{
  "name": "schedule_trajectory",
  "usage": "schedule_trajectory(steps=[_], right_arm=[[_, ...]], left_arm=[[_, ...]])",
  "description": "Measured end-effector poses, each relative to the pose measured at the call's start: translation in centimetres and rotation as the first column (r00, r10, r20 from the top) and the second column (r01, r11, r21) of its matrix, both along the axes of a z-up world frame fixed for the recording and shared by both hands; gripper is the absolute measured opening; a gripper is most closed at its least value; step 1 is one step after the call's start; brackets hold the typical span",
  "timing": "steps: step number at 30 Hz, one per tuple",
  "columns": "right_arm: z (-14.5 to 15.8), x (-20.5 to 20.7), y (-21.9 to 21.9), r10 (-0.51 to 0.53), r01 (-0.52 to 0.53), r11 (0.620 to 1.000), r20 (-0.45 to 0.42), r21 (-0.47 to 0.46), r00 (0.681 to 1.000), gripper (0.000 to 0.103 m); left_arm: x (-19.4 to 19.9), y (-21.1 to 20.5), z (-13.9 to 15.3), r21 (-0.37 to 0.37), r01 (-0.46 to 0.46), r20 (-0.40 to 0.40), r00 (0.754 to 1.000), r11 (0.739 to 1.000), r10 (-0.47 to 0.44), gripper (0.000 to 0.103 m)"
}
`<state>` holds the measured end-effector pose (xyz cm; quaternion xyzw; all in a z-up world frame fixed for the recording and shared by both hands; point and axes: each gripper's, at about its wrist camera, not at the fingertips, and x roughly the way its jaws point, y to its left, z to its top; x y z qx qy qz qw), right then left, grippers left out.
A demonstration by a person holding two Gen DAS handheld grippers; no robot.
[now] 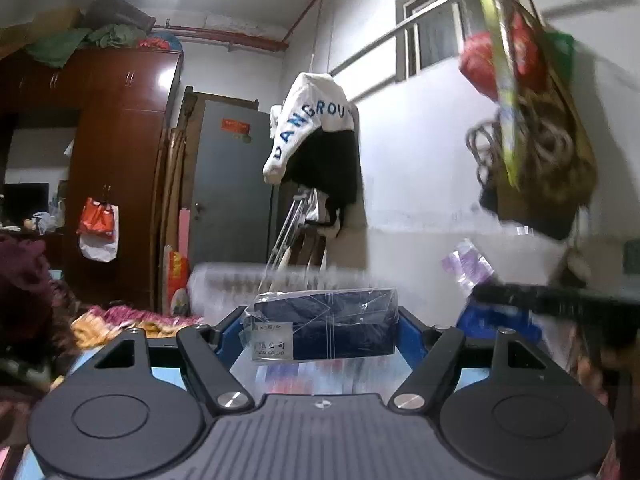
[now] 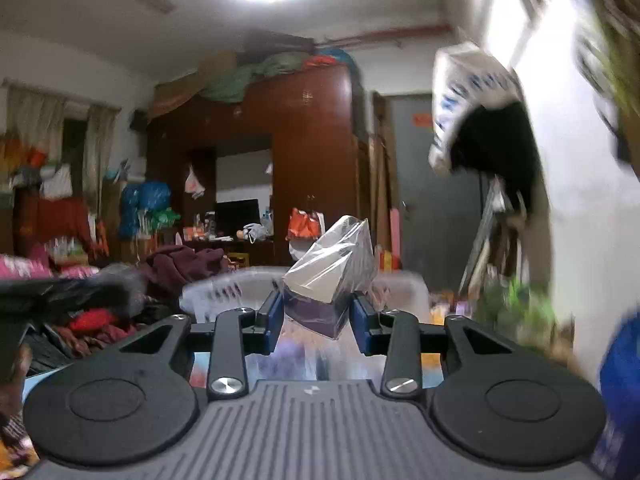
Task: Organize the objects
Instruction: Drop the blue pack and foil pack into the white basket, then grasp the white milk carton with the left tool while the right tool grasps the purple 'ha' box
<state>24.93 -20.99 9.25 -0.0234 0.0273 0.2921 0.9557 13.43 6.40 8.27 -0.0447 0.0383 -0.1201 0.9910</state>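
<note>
Between left gripper (image 1: 326,330) pads, labelled packet (image 1: 325,326), right view possibly grey wrapped box (image 2: 325,294)

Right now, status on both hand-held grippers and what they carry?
Left hand-held gripper shut on dark plastic-wrapped package. Right hand-held gripper shut on plastic-wrapped box. Both raised, white basket beyond. Nothing blocking.
</note>
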Motion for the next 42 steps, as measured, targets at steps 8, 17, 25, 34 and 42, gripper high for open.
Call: schedule_trajectory(steps=[8,17,25,34,42], right_arm=[[1.4,10.1,6.8,-0.045,0.015,0.977,-0.135,-0.214,0.99,0.041],[0.4,2.9,1.8,-0.043,0.04,0.998,-0.053,-0.039,0.998,0.103],[-9.6,-3.3,-0.2,-0.118,0.109,0.993,-0.288,-0.045,0.95,0.103],[-9.5,-3.1,3.5,-0.142,0.098,0.978,-0.241,-0.185,0.96,0.102],[-9.8,-2.0,2.9,-0.128,0.078,0.982,-0.303,-0.171,0.944,0.076]], left_arm=[[13.2,-0.5,3.1,-0.048,-0.048,-0.231,0.972,0.998,0.035,0.078],[10.7,1.4,2.1,-0.067,-0.047,-0.201,0.979,0.997,0.032,0.101],[0.6,3.1,-4.2,-0.028,0.011,-0.132,0.991,1.0,-0.014,0.102],[4.5,4.1,-6.1,0.061,0.024,-0.297,0.955,0.998,-0.005,0.101],[6.0,2.6,-6.4,0.2,0.095,-0.384,0.923,0.975,-0.011,0.101]])
